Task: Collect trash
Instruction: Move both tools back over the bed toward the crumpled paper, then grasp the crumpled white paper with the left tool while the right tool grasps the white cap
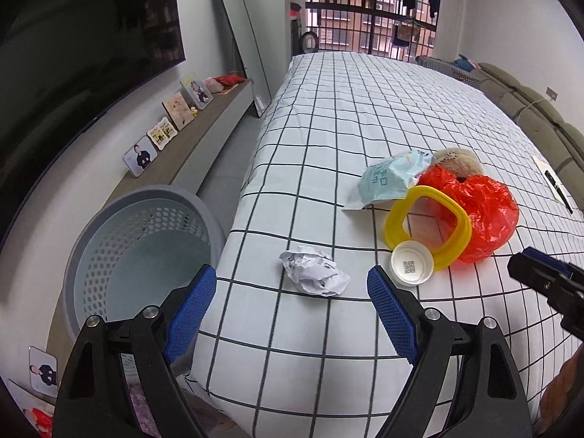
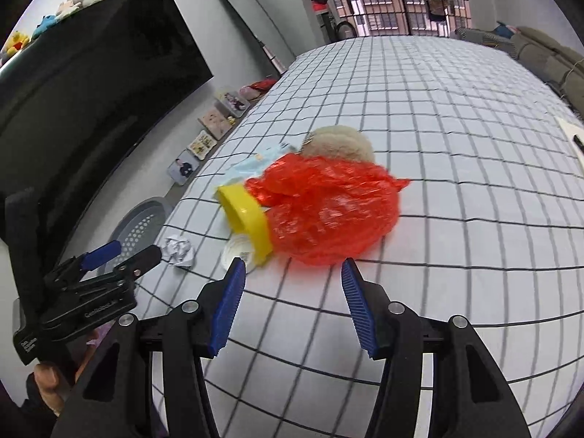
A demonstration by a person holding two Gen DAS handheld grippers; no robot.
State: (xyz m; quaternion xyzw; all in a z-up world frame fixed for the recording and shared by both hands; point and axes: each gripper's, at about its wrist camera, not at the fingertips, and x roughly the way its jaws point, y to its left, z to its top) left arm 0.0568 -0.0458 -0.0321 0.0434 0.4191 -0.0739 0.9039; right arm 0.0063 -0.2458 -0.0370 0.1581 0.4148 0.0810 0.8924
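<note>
Soft daylight enters through the barred window [image 1: 368, 18] at the far end of the room and spreads evenly over the checked bedsheet [image 1: 365, 109], leaving only faint shadows. The left wrist view is crisp throughout. The right wrist view is smeared by motion blur, most clearly across the red plastic bag [image 2: 328, 211]. Fisheye distortion bows the sheet's grid lines, and black vignetting fills the corners. The dark television screen [image 2: 91, 84] carries dull reflections.
</note>
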